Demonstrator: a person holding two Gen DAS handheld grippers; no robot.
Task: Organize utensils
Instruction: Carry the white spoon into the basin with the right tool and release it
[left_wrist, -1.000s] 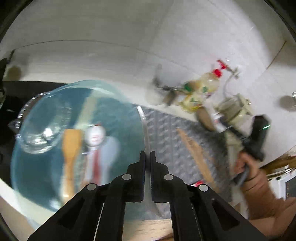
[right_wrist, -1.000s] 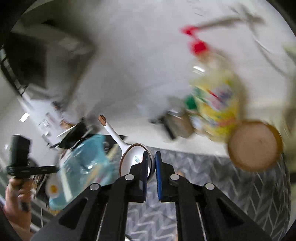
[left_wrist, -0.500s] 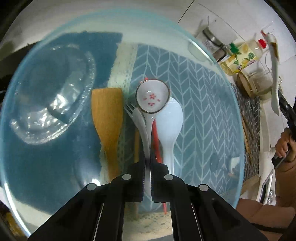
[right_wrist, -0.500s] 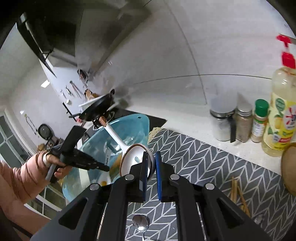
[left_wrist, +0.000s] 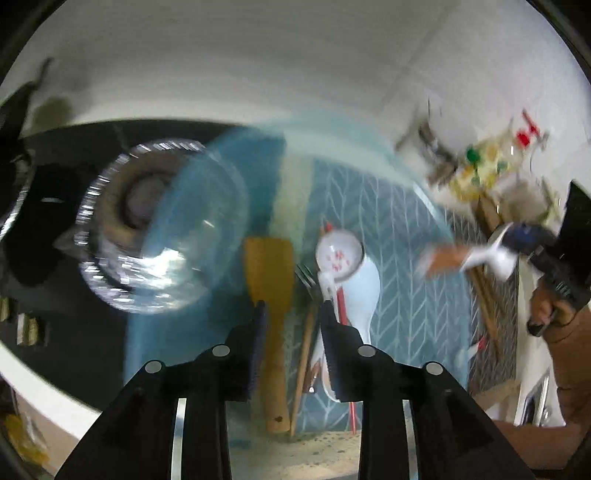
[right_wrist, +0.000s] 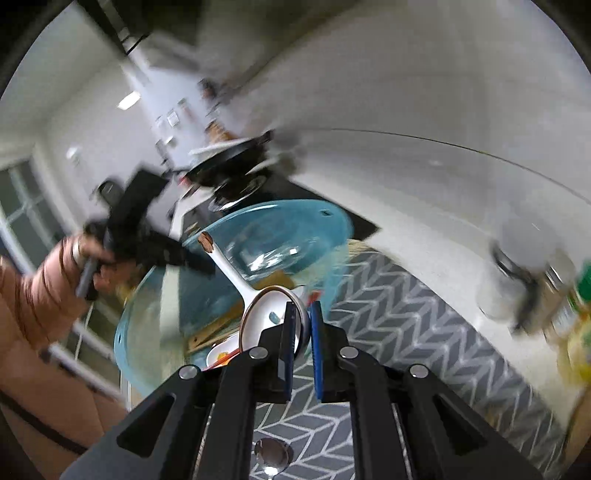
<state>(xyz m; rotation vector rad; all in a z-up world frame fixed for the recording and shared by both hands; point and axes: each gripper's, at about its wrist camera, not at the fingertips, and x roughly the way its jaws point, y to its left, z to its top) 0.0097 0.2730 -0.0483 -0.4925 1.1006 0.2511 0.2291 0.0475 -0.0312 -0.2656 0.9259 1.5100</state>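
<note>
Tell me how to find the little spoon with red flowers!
Look inside the big see-through blue bowl on the grey zigzag mat. Beside the wooden spatula lie white spoons; the spoon with red flowers rests on top, the only one with red specks inside.

White tiled wall (right_wrist: 424, 92) — window (right_wrist: 26, 206), perhaps, far left.

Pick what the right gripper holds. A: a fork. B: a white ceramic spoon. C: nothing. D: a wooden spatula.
B: in the right wrist view the right gripper is clamped on the bowl of the white ceramic spoon, whose handle sticks out toward the blue bowl.
</note>
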